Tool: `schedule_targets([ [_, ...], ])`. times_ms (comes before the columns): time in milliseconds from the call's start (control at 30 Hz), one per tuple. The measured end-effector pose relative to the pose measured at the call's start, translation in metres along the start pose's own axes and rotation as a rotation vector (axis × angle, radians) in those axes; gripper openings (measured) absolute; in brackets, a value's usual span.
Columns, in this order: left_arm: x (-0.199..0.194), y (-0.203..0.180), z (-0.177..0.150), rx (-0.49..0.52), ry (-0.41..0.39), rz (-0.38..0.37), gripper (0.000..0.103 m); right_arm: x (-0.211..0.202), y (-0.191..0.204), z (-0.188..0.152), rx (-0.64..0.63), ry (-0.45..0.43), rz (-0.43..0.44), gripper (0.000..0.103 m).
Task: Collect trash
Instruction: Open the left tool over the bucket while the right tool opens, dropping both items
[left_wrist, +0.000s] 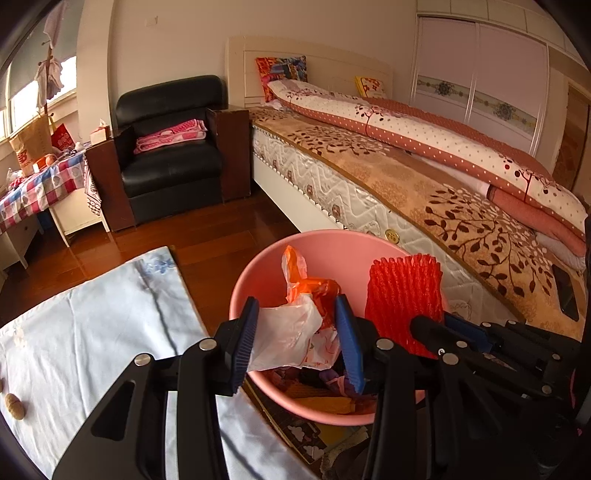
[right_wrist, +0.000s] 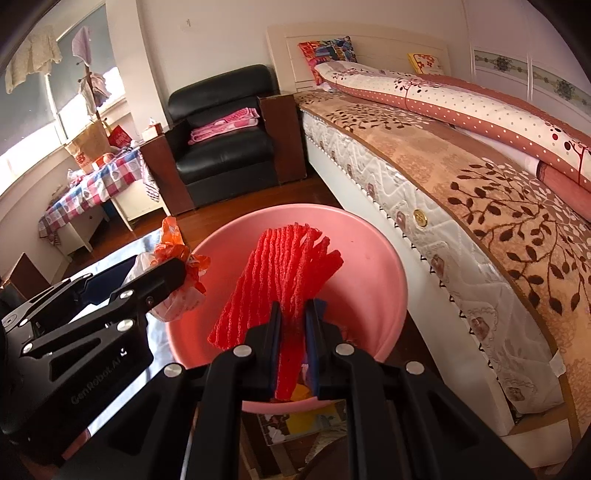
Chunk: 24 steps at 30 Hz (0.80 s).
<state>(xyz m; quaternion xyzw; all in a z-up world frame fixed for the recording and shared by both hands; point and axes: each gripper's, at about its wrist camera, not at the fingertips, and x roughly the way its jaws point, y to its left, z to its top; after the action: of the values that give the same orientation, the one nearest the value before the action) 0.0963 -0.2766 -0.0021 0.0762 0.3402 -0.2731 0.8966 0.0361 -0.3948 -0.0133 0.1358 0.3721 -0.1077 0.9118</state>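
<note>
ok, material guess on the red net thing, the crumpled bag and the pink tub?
Red net: looks like foam mesh, matte, ribbed open lattice, probably a fruit sleeve. Crumpled bag: thin plastic film, white and orange, glossy creases, slightly translucent. Pink tub: likely moulded plastic, smooth, soft sheen on the wall.

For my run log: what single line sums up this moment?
left tongs: gripping plastic bag | right tongs: gripping red foam net | both over pink basin
</note>
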Motion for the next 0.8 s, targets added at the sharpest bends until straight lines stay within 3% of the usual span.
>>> schedule_targets([
  [333,0.018,-0.003,0.001,-0.003,0.029,-0.033,0.043,0.016,-0.012,0.001,0.008,0.016,-0.033,0.012],
  [400,0.020,-0.003,0.001,-0.006,0.039,-0.042,0.046,0.017,-0.015,0.001,0.015,0.021,-0.034,0.013],
  [433,0.021,-0.003,0.002,-0.009,0.040,-0.046,0.053,0.018,-0.016,0.001,0.018,0.022,-0.033,0.013],
  [467,0.021,-0.002,0.002,-0.014,0.037,-0.051,0.058,0.018,-0.016,0.001,0.020,0.022,-0.032,0.015],
  [600,0.020,-0.001,0.004,-0.028,0.031,-0.058,0.065,0.020,-0.019,0.001,0.021,0.021,-0.039,0.020],
  [633,0.020,-0.001,0.005,-0.031,0.031,-0.058,0.067,0.020,-0.020,0.001,0.024,0.021,-0.040,0.027],
  [667,0.019,-0.001,0.005,-0.032,0.032,-0.057,0.068,0.020,-0.021,0.001,0.028,0.018,-0.041,0.032],
  [800,0.017,0.000,0.004,-0.038,0.028,-0.055,0.068,0.019,-0.023,0.001,0.031,0.012,-0.034,0.035],
])
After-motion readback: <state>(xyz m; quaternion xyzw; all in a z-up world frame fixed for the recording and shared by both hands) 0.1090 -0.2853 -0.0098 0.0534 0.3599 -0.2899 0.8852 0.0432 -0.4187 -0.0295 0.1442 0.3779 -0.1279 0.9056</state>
